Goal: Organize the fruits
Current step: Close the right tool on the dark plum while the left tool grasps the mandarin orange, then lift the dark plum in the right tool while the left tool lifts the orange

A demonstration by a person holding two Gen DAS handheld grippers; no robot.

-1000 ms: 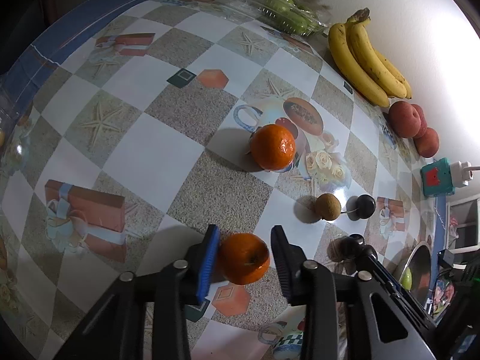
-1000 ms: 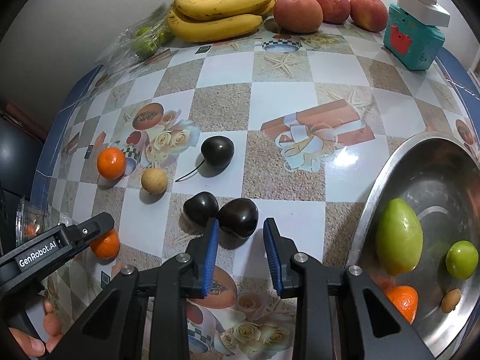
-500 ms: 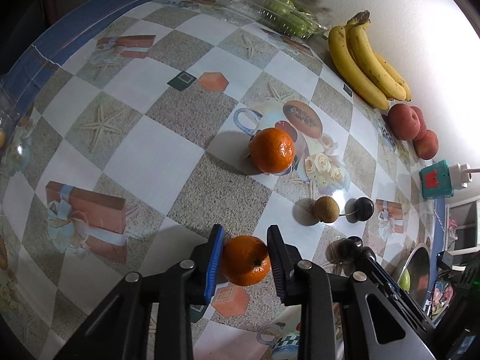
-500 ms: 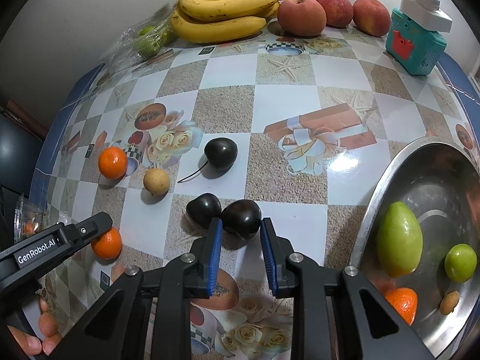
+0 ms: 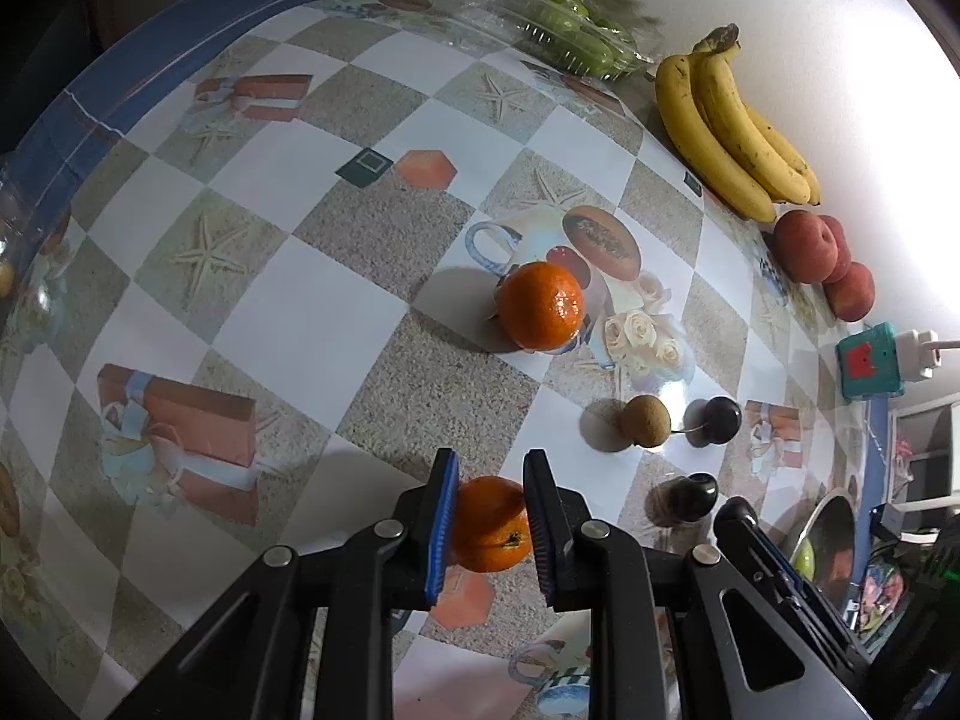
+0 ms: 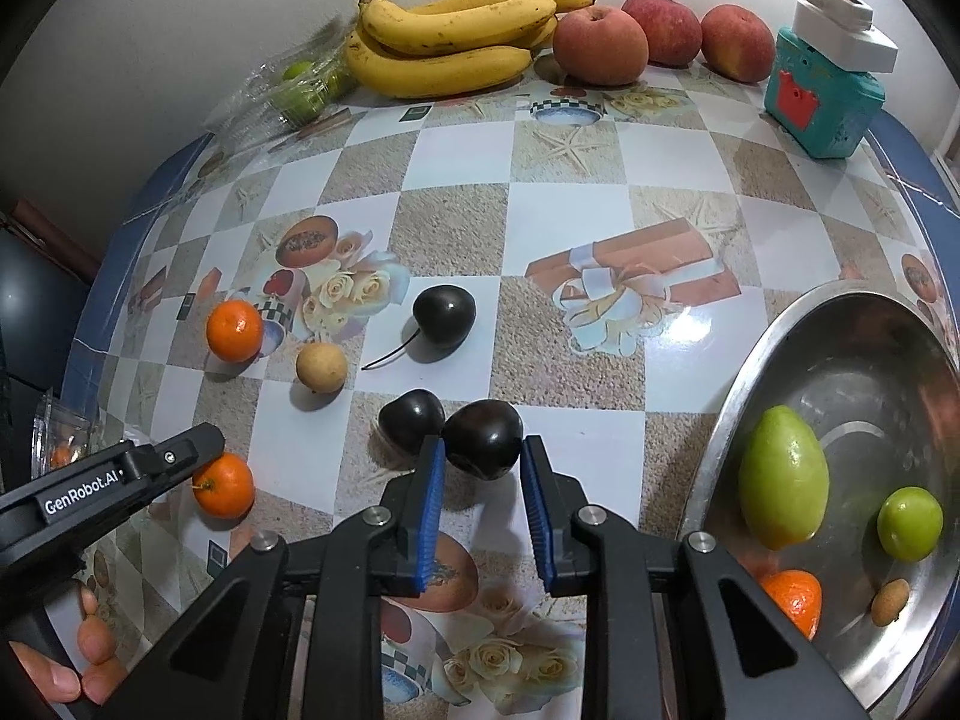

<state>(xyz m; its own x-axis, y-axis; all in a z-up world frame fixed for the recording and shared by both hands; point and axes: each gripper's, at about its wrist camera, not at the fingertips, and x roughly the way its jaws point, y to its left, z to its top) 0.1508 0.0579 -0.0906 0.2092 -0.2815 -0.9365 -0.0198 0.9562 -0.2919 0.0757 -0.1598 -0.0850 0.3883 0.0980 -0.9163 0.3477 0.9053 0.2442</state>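
My left gripper (image 5: 491,471) is shut on a small orange (image 5: 489,525) that rests on the patterned tablecloth; the same orange (image 6: 223,485) shows under its finger in the right wrist view. My right gripper (image 6: 483,468) is shut on a dark plum (image 6: 483,438), gripped near the fingertips. A second dark plum (image 6: 411,420) touches it on the left. Further back lie a stemmed dark plum (image 6: 444,315), a tan longan (image 6: 321,367) and another orange (image 6: 235,330). The steel bowl (image 6: 750,372) at the right holds a green mango (image 6: 783,474), a lime, an orange and a longan.
Bananas (image 6: 447,42), three peaches (image 6: 600,45) and a clear box of green fruit (image 6: 300,87) line the wall. A teal power strip (image 6: 822,102) with a white plug stands at the back right. A person's fingers (image 6: 90,648) hold the left gripper's handle.
Both pairs of jaws have narrowed onto their fruit, the left on the orange and the right on the dark plum. Neither hand has shifted.
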